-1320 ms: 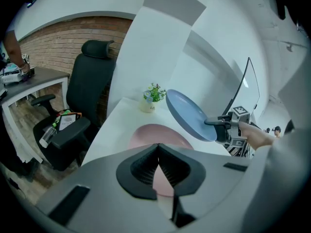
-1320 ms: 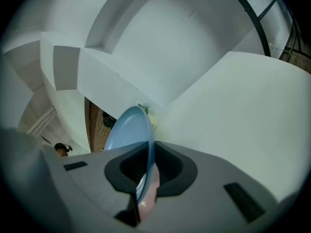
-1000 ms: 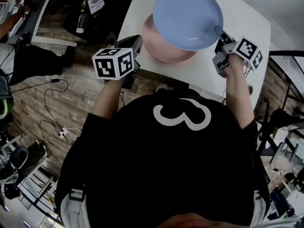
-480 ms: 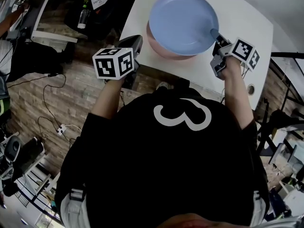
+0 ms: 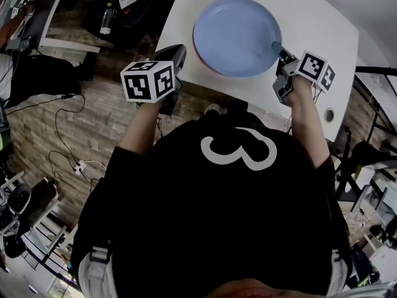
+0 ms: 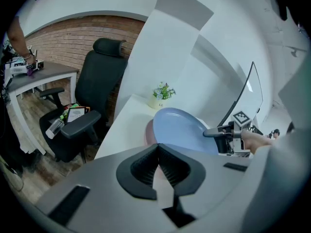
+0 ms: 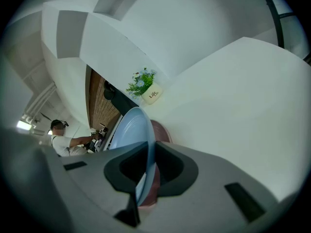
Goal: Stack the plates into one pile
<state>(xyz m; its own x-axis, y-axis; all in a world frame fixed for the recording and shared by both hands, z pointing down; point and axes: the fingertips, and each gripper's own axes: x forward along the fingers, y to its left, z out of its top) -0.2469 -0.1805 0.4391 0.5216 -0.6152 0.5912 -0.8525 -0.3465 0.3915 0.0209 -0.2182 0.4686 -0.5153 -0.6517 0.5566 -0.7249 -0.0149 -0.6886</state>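
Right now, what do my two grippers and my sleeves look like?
The left gripper and the right gripper both have grey bodies with black jaws. The left cube and the right cube are white with black square markers. You wear a black short-sleeved shirt with a large white 3 printed on it.

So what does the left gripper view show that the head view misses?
Only the left gripper view: a small potted flowering plant and the pink plate's rim under the round blue plate. Only the head view: the white figure 3 on the person's black shirt and cables on the wooden floor. Both: the blue plate, its rim in the right gripper, and the white table.
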